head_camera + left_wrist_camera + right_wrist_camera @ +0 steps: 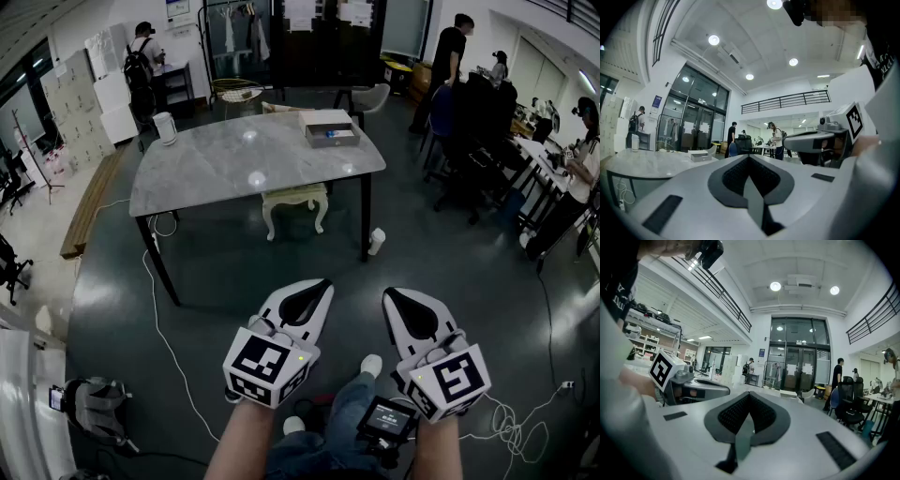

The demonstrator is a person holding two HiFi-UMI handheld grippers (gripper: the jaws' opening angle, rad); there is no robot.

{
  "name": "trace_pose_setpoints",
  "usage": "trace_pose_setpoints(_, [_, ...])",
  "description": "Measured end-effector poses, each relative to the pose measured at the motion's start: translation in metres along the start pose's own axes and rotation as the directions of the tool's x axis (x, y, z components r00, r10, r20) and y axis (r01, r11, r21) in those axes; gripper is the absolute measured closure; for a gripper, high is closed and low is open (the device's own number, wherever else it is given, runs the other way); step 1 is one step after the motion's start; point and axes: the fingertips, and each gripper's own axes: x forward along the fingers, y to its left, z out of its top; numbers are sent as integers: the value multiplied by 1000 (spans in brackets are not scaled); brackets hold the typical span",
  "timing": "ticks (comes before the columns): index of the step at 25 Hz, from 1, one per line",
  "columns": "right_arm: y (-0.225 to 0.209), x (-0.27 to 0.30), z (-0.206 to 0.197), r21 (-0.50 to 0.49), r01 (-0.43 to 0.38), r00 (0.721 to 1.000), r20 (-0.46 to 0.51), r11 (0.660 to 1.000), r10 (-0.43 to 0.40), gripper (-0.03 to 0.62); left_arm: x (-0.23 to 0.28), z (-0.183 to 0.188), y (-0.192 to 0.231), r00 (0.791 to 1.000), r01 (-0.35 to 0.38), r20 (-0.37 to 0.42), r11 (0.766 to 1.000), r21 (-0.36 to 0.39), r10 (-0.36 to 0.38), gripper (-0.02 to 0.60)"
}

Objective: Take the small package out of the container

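A grey open container [331, 129] sits at the far right of the marble table [234, 164], with a small blue package [330, 134] just visible inside. Both grippers hang low over the floor by the person's knees, well short of the table. My left gripper [323, 282] has its jaws closed together with nothing between them, and so does my right gripper [387, 292]. In the left gripper view the left gripper [749, 155] points toward the container [700, 156]. In the right gripper view, the container [789, 393] lies far beyond the right gripper [749, 394].
A white jug [165, 127] stands on the table's far left corner. A pale stool [293, 202] sits under the table and a white cup [376, 241] stands on the floor by its right leg. Cables trail across the floor. People work at desks [525, 150] to the right.
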Motion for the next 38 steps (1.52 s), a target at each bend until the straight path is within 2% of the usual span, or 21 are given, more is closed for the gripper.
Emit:
trace_pose_setpoints(10, [-49, 20, -9, 42, 8, 1000, 15, 999, -9, 569, 50, -4, 11, 999, -10, -32, 1000, -3, 10, 569])
trace_pose_setpoints(13, [-65, 33, -12, 85, -4, 999, 44, 996, 1, 569, 67, -6, 22, 999, -22, -45, 1000, -13, 22, 569])
trace_pose_setpoints(19, [-112, 74, -16, 107, -45, 998, 40, 993, 41, 569, 121, -5, 44, 996, -47, -79, 999, -3, 47, 569])
trace_pose_setpoints(28, [-201, 142, -5, 100, -146, 988, 70, 984, 139, 569, 218, 18, 85, 989, -126, -78, 992, 18, 127, 569])
trace_pose_setpoints(33, [-249, 168, -3, 73, -178, 981, 96, 981, 171, 569, 265, 25, 108, 979, -194, -60, 981, 4, 194, 569])
trace_pose_setpoints(38, [-286, 183, -12, 56, -209, 975, 86, 976, 204, 569, 306, 24, 117, 972, -232, -50, 972, -34, 230, 569])
